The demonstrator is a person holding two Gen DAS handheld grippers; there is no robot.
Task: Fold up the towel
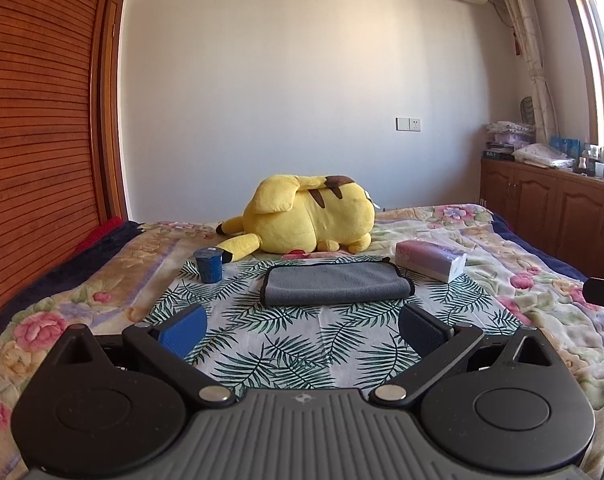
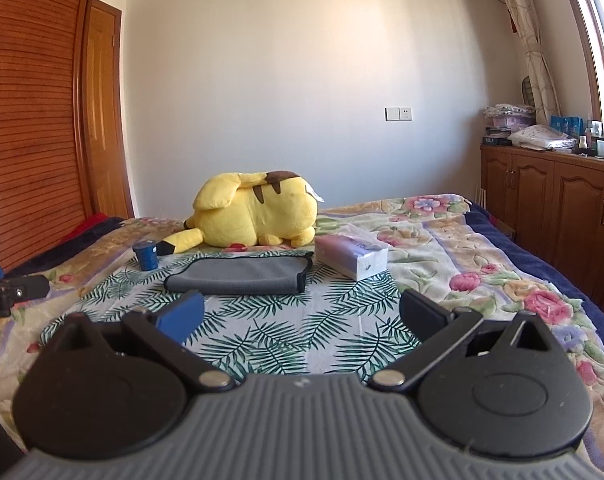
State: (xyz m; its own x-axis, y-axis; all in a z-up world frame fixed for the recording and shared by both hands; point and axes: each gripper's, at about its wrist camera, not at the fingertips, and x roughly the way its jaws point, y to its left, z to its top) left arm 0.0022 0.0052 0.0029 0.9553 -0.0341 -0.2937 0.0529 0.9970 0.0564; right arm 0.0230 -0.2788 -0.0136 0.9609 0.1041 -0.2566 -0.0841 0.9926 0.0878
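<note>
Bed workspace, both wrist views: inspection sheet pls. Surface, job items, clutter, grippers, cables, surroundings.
Surface: palm-leaf print cloth spread over a floral quilt on the bed.
Job's things: grey towel lying on the leaf cloth, already folded over at least once, dark edging visible.
Clutter: blue cup left of the towel; tissue pack to its right; yellow Pikachu plush behind.
Grippers: left hand-held gripper open, empty, short of the towel; right hand-held gripper open, empty, short of the towel.
Cables: nothing seen.
Surroundings: wooden slatted wardrobe on the left, wooden cabinets with stacked items on the right, window, wall socket.
</note>
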